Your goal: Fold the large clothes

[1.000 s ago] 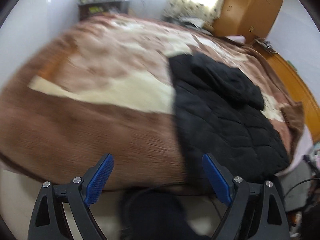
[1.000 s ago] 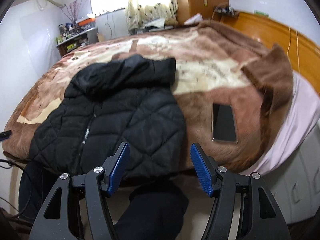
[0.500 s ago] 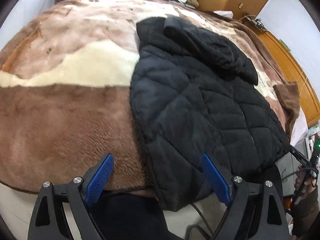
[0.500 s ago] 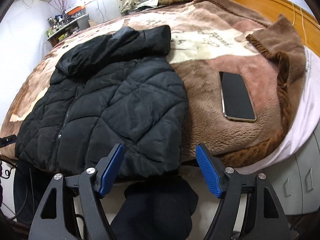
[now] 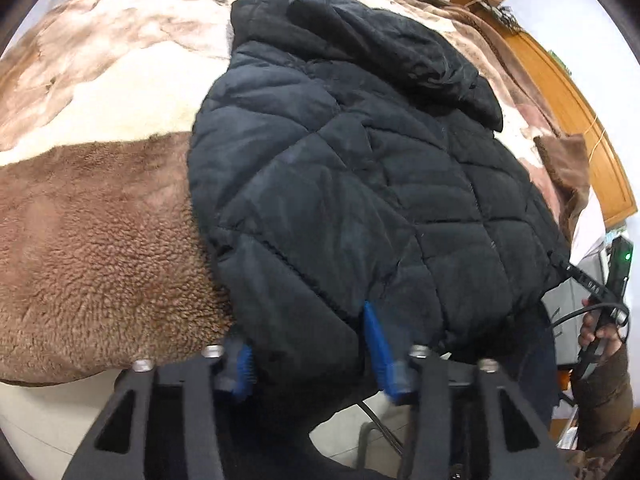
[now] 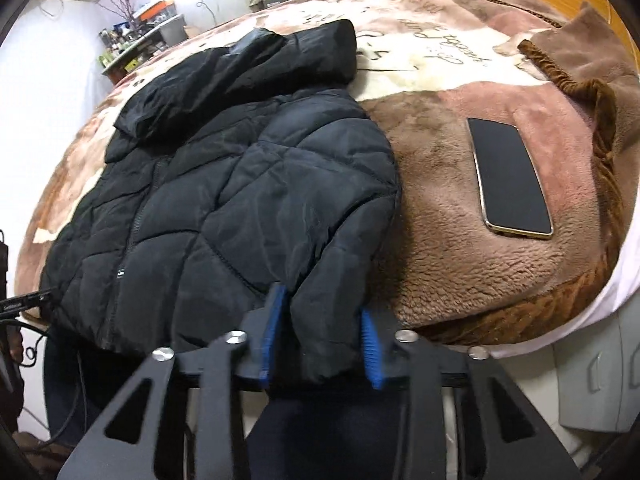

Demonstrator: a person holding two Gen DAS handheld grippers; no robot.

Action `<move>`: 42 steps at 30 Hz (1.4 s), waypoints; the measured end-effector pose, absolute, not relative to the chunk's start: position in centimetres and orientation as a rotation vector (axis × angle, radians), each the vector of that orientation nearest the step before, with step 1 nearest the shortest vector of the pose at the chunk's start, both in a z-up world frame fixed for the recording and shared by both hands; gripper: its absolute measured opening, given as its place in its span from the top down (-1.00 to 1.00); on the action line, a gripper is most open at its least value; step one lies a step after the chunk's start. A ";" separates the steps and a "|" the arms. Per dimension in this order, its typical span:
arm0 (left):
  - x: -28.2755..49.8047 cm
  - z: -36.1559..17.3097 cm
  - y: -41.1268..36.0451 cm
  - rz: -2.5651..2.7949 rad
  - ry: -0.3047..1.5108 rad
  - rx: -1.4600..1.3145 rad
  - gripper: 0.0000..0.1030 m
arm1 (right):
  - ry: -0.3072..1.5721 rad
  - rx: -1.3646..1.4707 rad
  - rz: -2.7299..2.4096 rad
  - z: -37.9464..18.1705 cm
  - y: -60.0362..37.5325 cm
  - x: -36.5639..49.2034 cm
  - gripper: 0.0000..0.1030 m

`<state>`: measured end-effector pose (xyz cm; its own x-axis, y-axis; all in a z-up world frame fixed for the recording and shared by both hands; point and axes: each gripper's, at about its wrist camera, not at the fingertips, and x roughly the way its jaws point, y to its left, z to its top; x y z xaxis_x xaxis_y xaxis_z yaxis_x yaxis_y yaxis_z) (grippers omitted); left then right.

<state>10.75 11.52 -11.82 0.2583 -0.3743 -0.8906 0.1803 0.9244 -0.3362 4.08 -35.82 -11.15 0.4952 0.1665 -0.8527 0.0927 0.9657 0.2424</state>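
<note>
A black quilted hooded jacket (image 5: pixel 360 184) lies flat on a brown and cream fleece blanket (image 5: pixel 88 216), hood toward the far side, hem at the near bed edge. My left gripper (image 5: pixel 310 356) has its blue pads on either side of the jacket's left sleeve cuff at the hem. My right gripper (image 6: pixel 320 340) has its pads on either side of the right sleeve cuff (image 6: pixel 328 320) of the jacket (image 6: pixel 224 184). Both sets of jaws are narrowed around the padded fabric.
A black phone (image 6: pixel 510 178) lies on the blanket (image 6: pixel 440 200) right of the jacket. A turned-back blanket corner (image 6: pixel 592 92) and a wooden headboard (image 5: pixel 592 136) are at the right. Cables and a person's hand (image 5: pixel 600 328) are at the bed's near right.
Both grippers have moved forward to the jacket's near edge and narrowed from wide open around the two sleeve cuffs.
</note>
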 end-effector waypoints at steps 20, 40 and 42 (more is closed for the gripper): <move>15.1 -0.8 13.2 -0.447 0.977 -0.347 0.53 | 0.847 0.255 0.111 -0.8 -35.2 7.6 0.68; 23.1 3.4 14.0 -0.371 0.908 -0.412 0.53 | 0.793 0.339 0.088 3.9 -37.7 15.4 0.68; 24.2 3.5 14.1 -0.363 0.909 -0.420 0.53 | 0.793 0.337 0.083 4.1 -37.9 16.5 0.68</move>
<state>24.18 14.06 3.54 0.5646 -0.4716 -0.6774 0.1247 0.8600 -0.4948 16.54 -37.88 4.11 0.7013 0.1985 -0.6847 0.0526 0.9434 0.3273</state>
